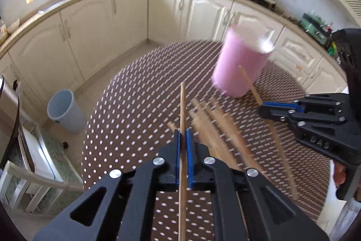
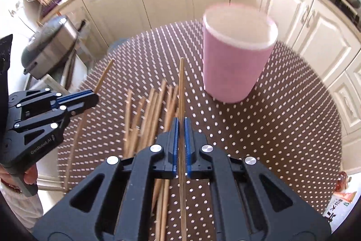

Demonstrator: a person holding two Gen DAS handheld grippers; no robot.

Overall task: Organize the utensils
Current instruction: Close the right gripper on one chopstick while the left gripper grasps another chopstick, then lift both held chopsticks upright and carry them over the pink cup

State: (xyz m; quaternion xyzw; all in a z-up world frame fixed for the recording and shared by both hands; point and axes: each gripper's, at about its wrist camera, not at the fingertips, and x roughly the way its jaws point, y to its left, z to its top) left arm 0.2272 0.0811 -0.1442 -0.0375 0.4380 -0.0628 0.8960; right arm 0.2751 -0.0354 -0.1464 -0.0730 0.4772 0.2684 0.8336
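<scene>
Left wrist view: grey bin (image 1: pixel 63 110) on the floor, well left of the pink cup (image 1: pixel 242 62) on the dotted table (image 1: pixel 140 87). Loose chopsticks (image 1: pixel 209 119) near the cup's base. Left gripper (image 1: pixel 183 134) clamped tight on one chopstick (image 1: pixel 182 105), left of the cup.

Right wrist view: steel cooker (image 2: pixel 53 46) far left of the pink cup (image 2: pixel 237 60). Right gripper (image 2: pixel 181 125) pinched on another chopstick (image 2: pixel 181 87), just left of the cup; pile (image 2: pixel 149 114) further left.
</scene>
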